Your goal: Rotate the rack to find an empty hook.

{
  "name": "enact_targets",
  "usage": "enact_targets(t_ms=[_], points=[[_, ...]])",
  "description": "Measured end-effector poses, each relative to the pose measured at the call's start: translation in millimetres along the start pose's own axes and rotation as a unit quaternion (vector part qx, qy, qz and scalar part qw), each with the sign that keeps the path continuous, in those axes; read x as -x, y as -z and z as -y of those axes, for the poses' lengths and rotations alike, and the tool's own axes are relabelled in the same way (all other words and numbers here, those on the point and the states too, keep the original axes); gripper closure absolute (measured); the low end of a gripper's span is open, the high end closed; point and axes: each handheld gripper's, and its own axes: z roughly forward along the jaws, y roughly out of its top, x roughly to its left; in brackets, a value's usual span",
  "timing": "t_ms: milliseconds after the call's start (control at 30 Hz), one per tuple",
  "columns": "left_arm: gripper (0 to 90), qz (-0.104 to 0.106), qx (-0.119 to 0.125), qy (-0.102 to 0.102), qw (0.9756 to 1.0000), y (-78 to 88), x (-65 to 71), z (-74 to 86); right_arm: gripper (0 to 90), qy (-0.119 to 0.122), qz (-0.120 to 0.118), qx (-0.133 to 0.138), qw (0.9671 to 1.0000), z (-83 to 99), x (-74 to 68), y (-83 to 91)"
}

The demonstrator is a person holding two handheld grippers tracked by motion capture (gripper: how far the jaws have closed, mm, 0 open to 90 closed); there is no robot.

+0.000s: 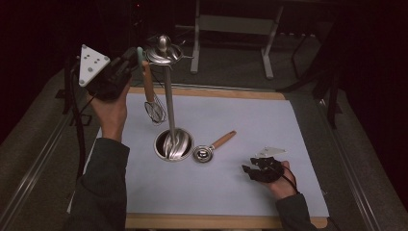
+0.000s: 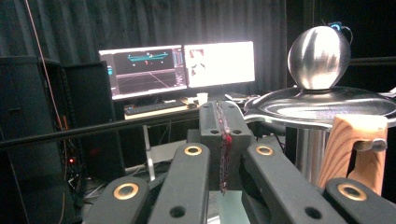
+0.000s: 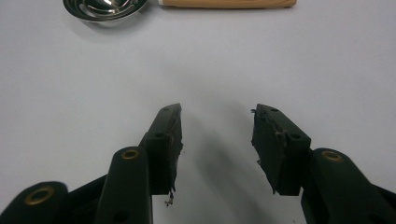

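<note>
A steel utensil stand (image 1: 169, 101) rises from a round base on the pale mat, topped by a disc and a ball knob (image 2: 319, 56). A whisk (image 1: 154, 108) with a wooden handle (image 2: 355, 149) hangs from the disc. My left gripper (image 1: 136, 55) is raised level beside the handle's top. Its jaws are shut, pads pressed together (image 2: 223, 112), and I see nothing held between them. My right gripper (image 1: 246, 169) rests low on the mat at the right, open and empty (image 3: 217, 126). A steel scoop (image 1: 203, 154) with a wooden handle lies ahead of it (image 3: 105, 8).
The pale mat (image 1: 226, 192) covers a wooden-edged table (image 1: 207, 91). A white metal frame (image 1: 231, 24) stands in the dark behind it. Two lit monitors (image 2: 177, 65) sit on a far desk. Bare mat stretches between the scoop and the table's front edge.
</note>
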Motion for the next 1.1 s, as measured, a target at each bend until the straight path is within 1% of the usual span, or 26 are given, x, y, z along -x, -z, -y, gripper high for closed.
enact_targets(t_ms=[133,533,667,933,1100], points=[[89.8,0.001,-0.001,-0.002,1.0000,0.8,-0.5,-0.3,51.9,-0.002,0.000,-0.001,1.0000,0.7,0.9,-0.4],[89.8,0.005,-0.002,0.002,1.0000,2.2,-1.4,0.5,51.9,-0.001,-0.001,0.000,1.0000,0.7,0.9,-0.6],[89.8,0.008,-0.001,0.001,1.0000,4.1,-1.0,1.0,51.9,-0.001,0.000,-0.001,1.0000,0.9,0.9,-0.3],[89.8,0.011,0.000,0.000,0.9999,12.3,-5.0,4.0,51.9,-0.001,0.001,0.000,1.0000,0.8,1.4,0.8],[89.7,0.010,0.003,0.005,0.9999,19.9,-10.5,7.4,51.9,0.000,0.001,0.000,1.0000,0.7,1.3,0.7]])
